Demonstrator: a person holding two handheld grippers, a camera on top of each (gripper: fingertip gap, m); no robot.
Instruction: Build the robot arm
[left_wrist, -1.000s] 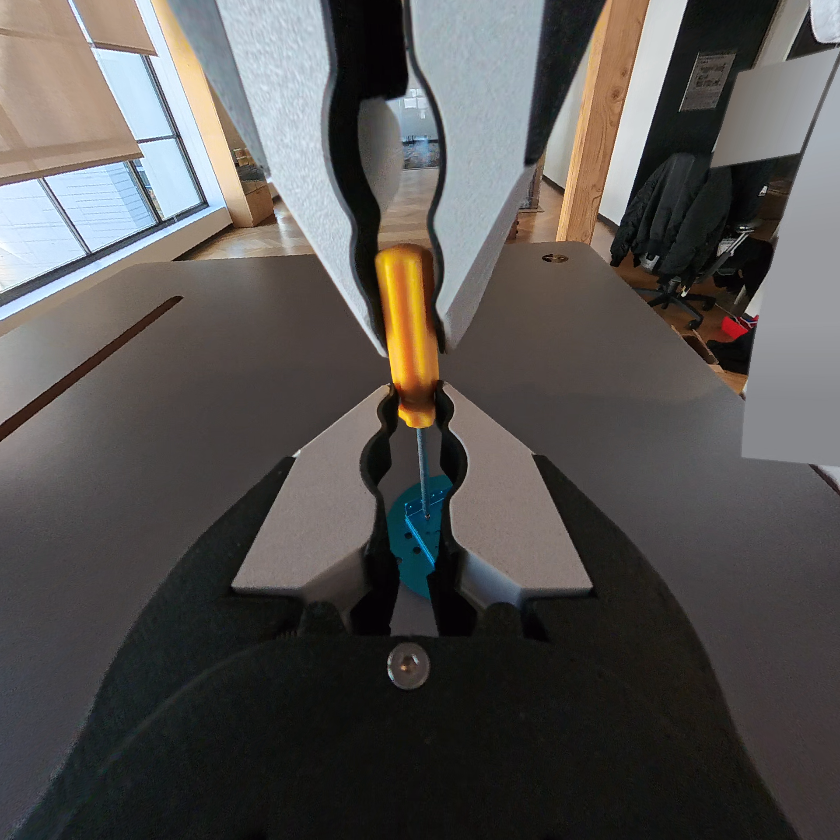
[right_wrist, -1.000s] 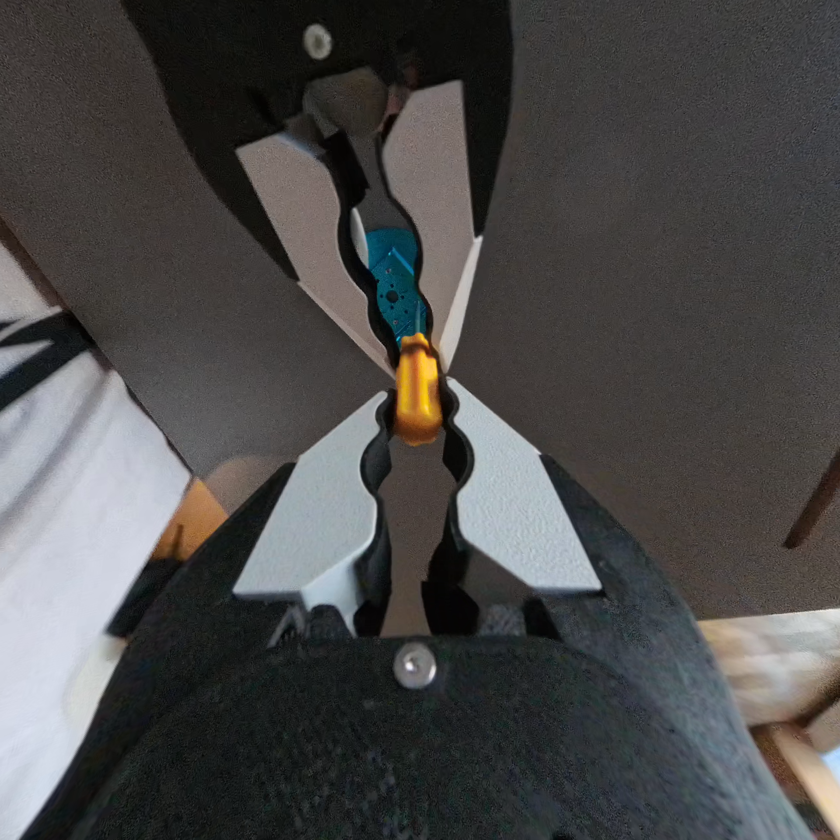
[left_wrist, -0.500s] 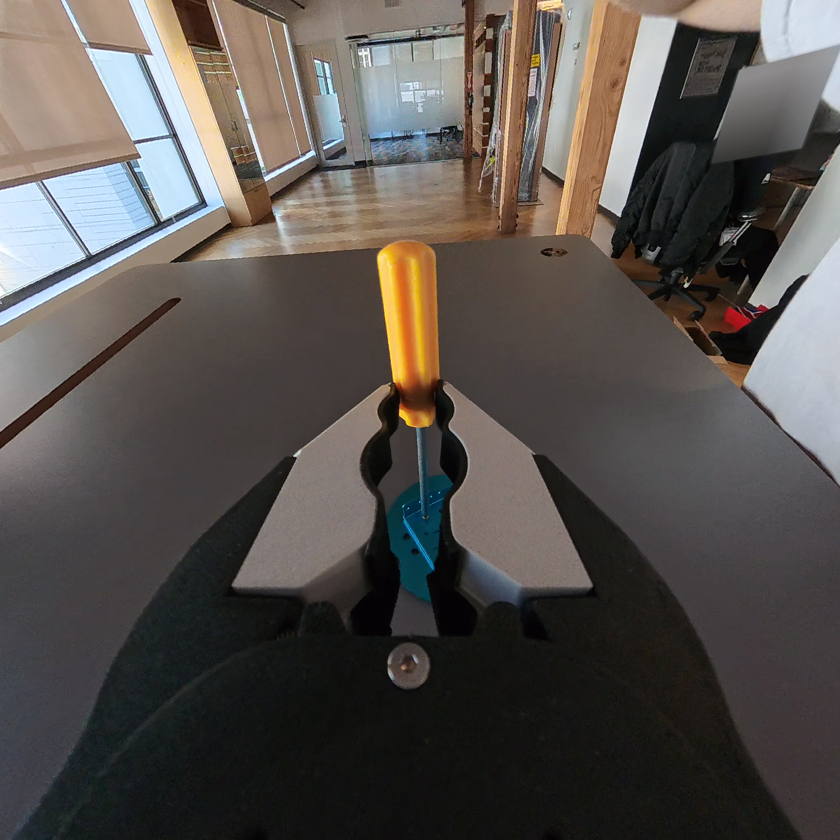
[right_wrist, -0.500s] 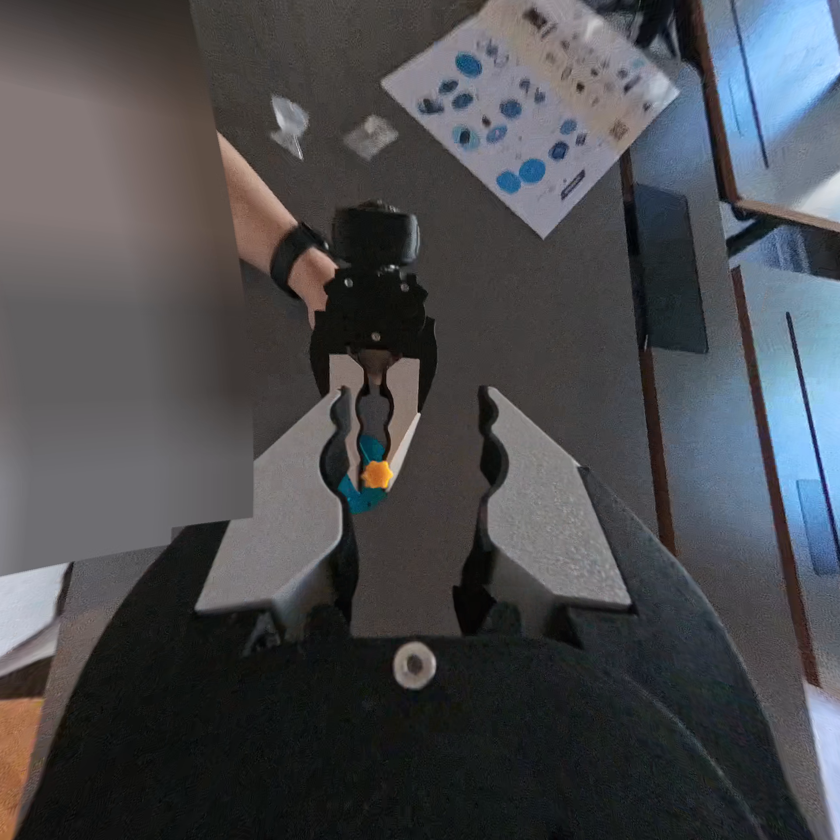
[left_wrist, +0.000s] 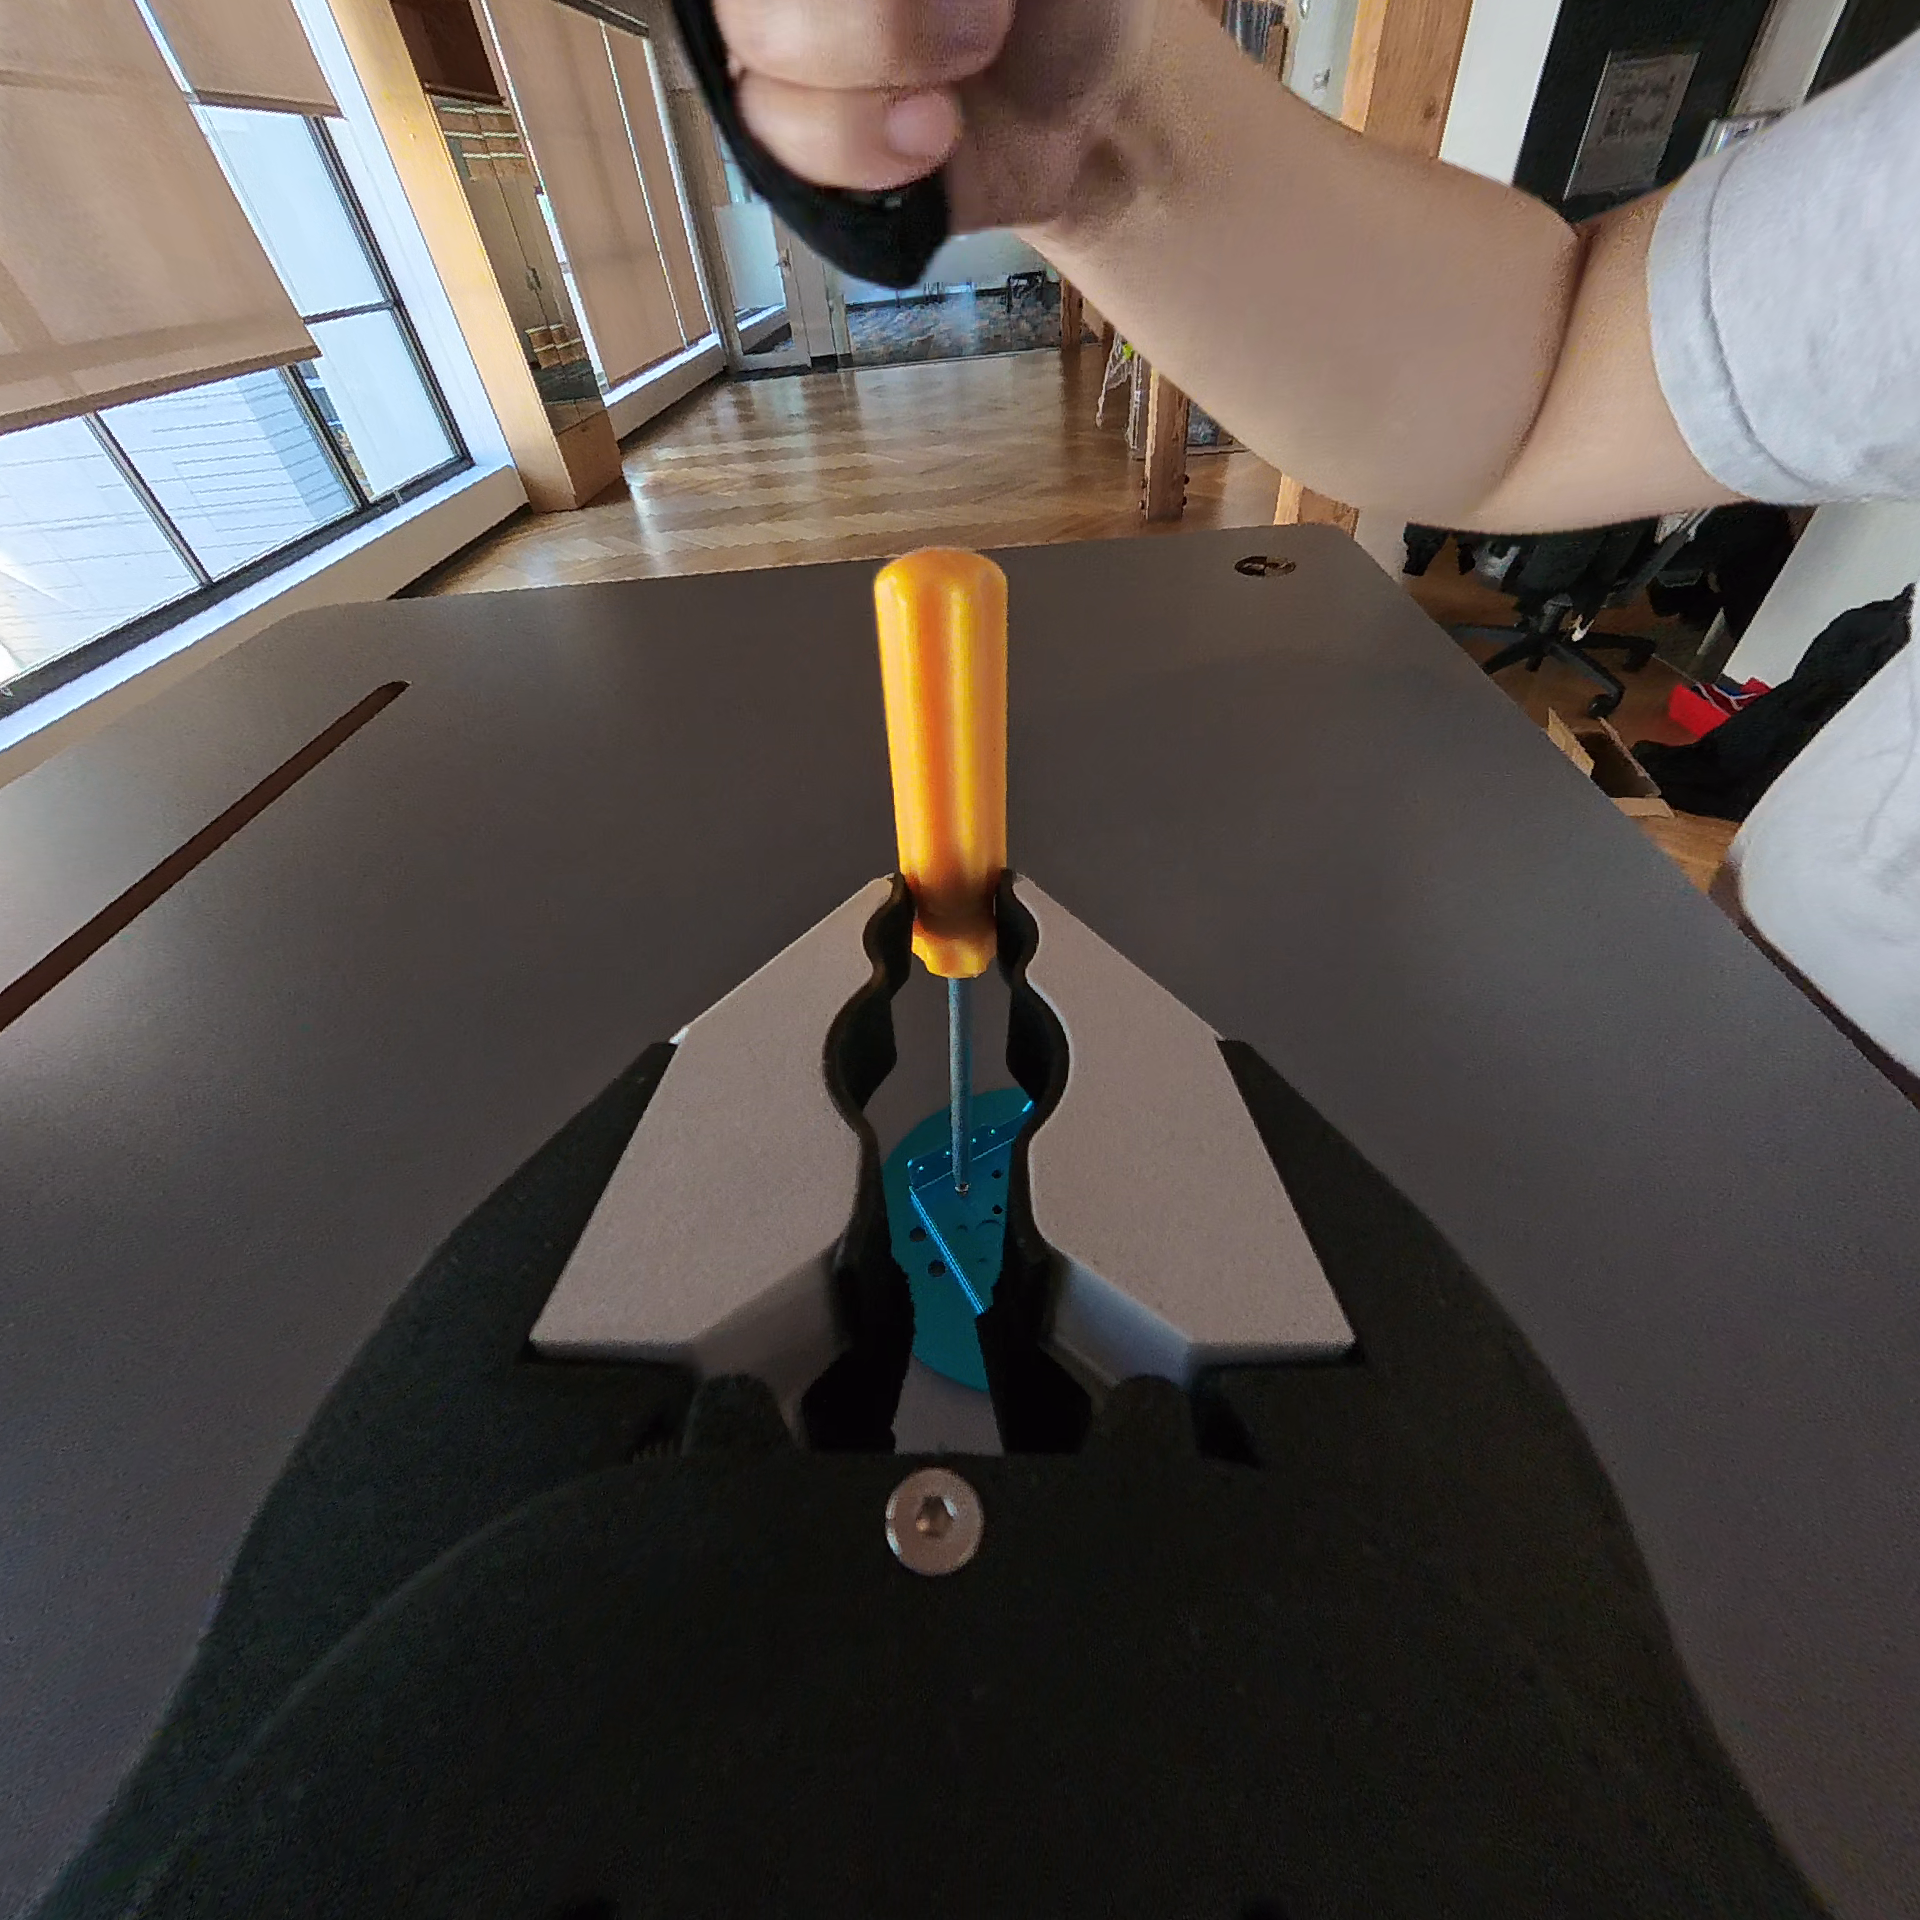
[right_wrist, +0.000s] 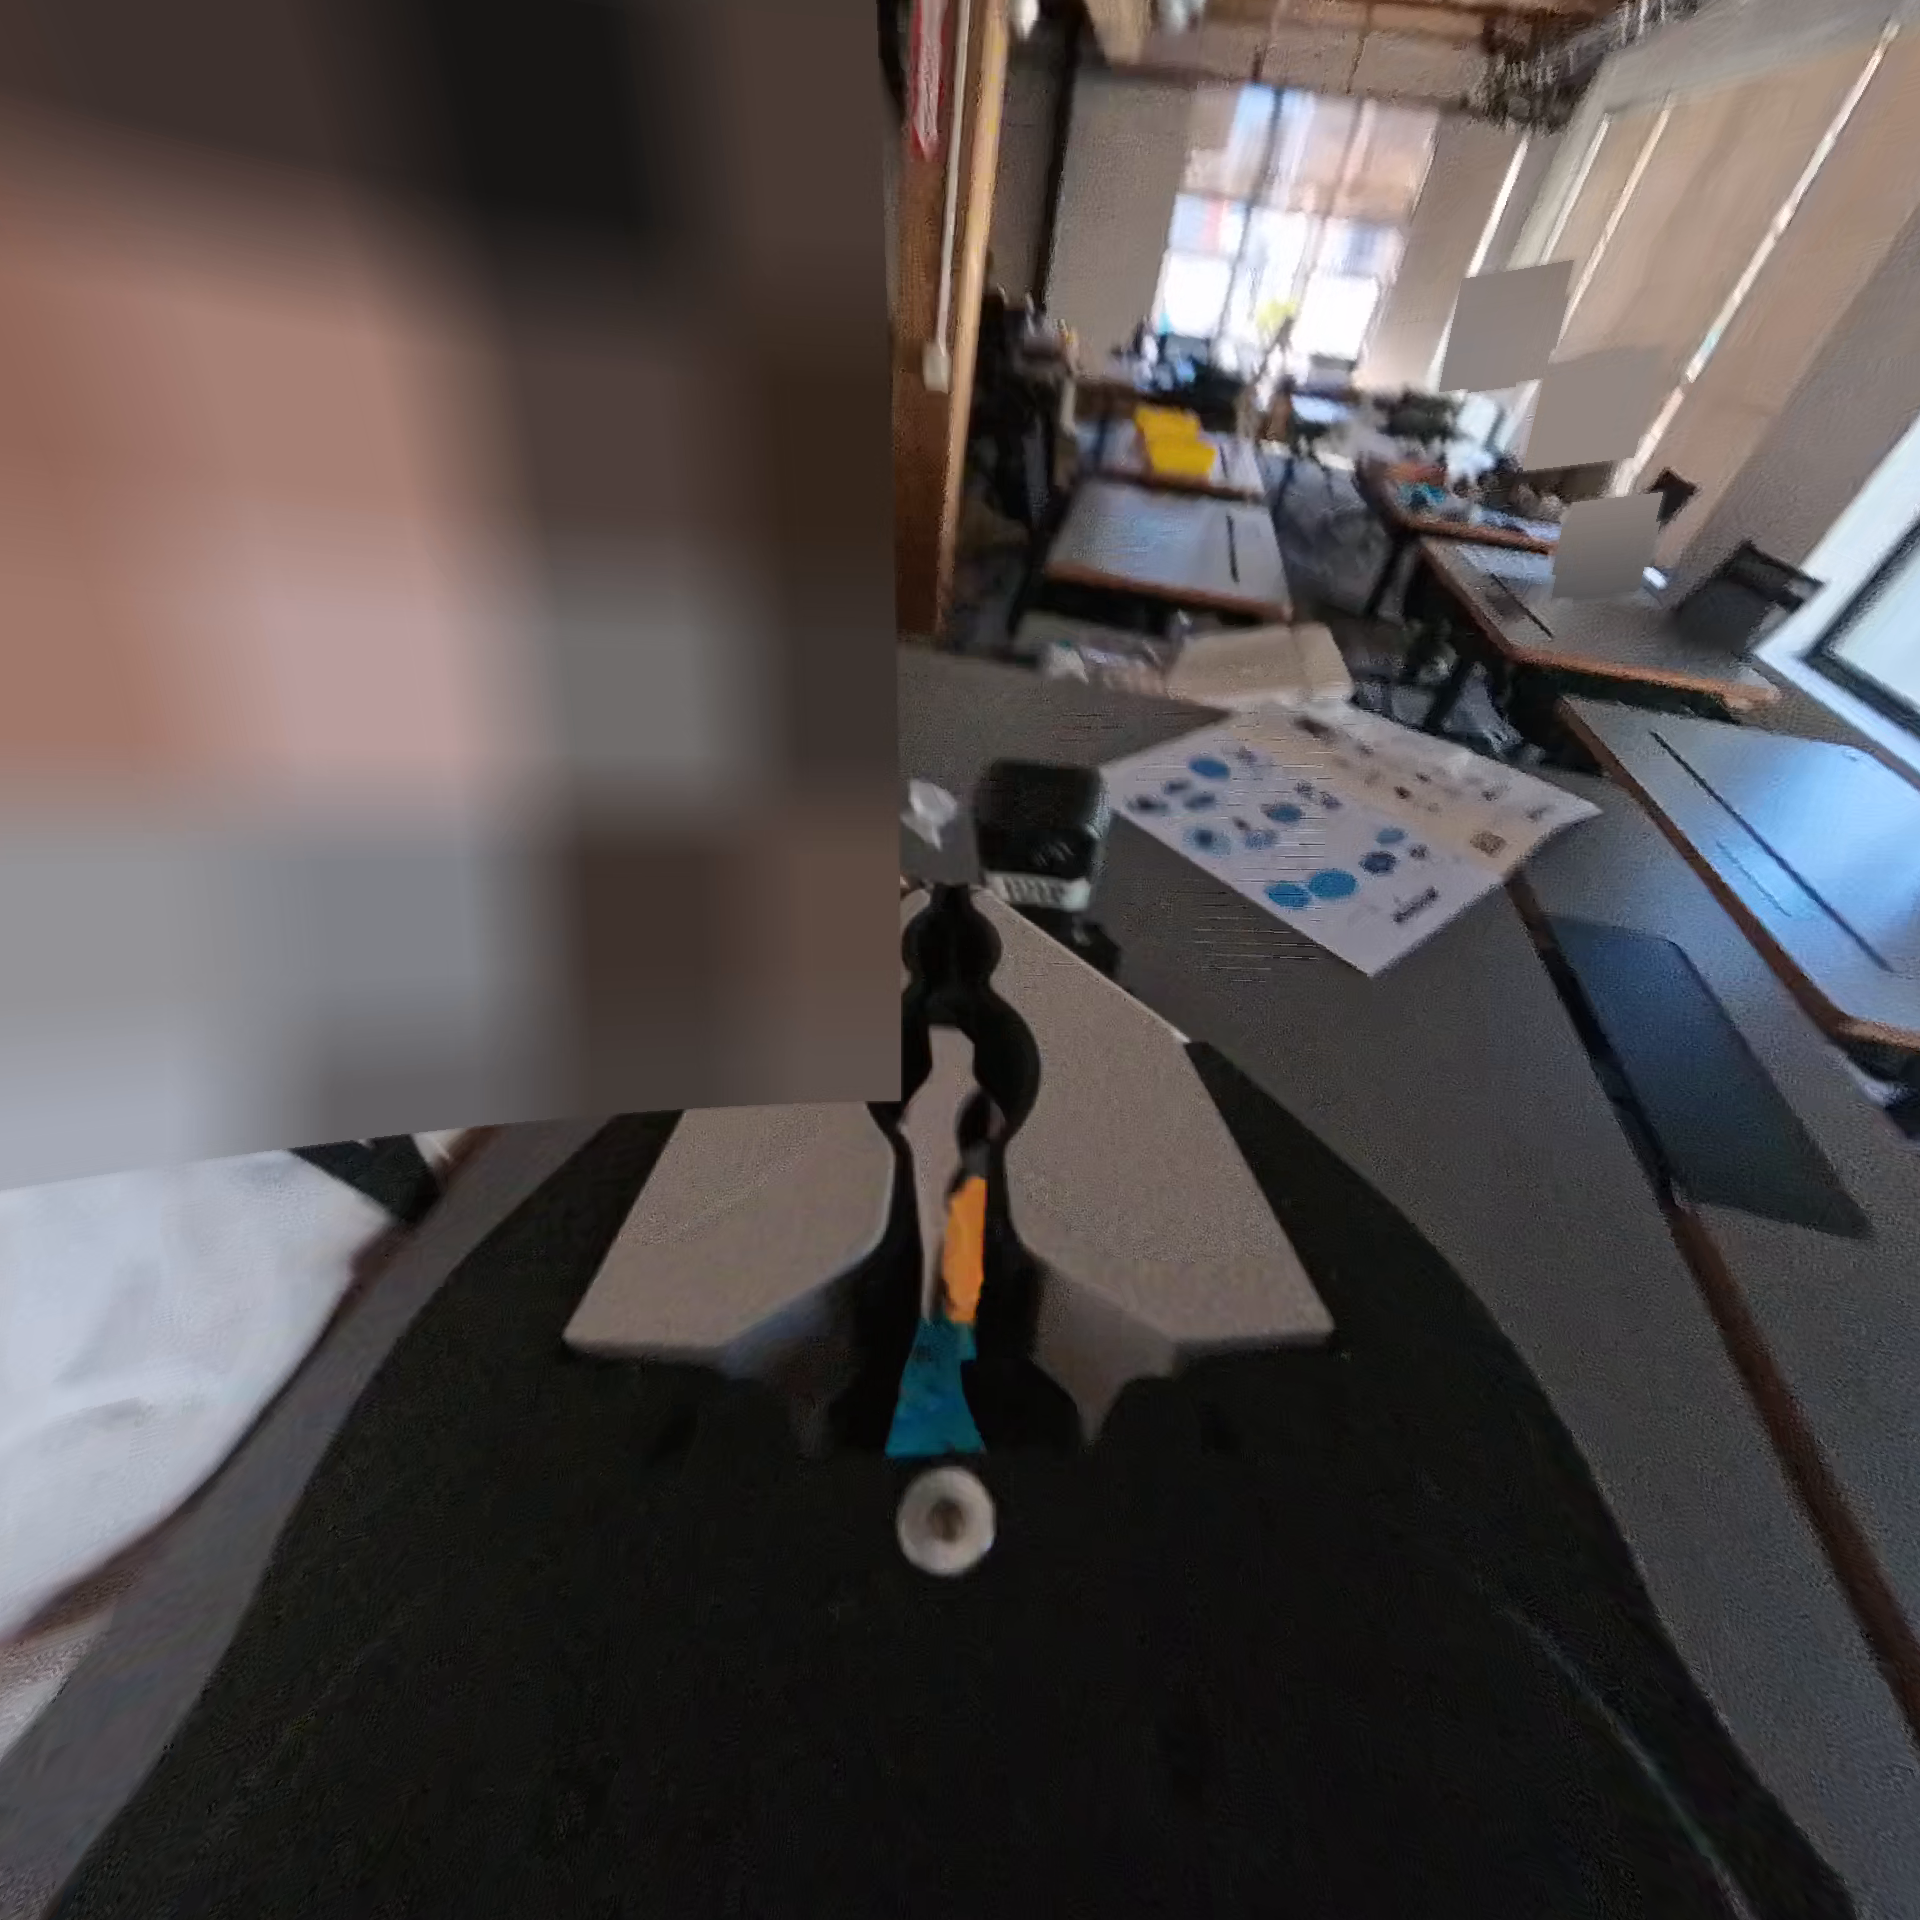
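My left gripper (left_wrist: 951, 904) is shut on the lower end of an orange-handled screwdriver (left_wrist: 940, 727), which stands upright on the dark table (left_wrist: 416, 883). Its thin shaft runs down between my fingers onto a blue round part with a bracket (left_wrist: 951, 1247), which sits deeper in the jaws. My right gripper (right_wrist: 914, 920) is up above them, empty, with its jaws close together and the left finger partly hidden. Through its gap the screwdriver (right_wrist: 964, 1247) and the blue part (right_wrist: 935, 1392) show blurred. A person's hand (left_wrist: 883, 94) and forearm cross the top of the left wrist view.
A white sheet with blue pictures (right_wrist: 1340, 831) lies on the table beyond the left gripper's black camera body (right_wrist: 1039, 831). Other desks (right_wrist: 1174, 540) stand farther off. A slot (left_wrist: 208, 831) runs along the table's left side. There is about 15 centimeters between the tips of the two grippers.
My right gripper let go of the screwdriver handle, opened, rose well above it and tilted up towards the room, its jaws now close together. The left gripper and screwdriver have not moved.
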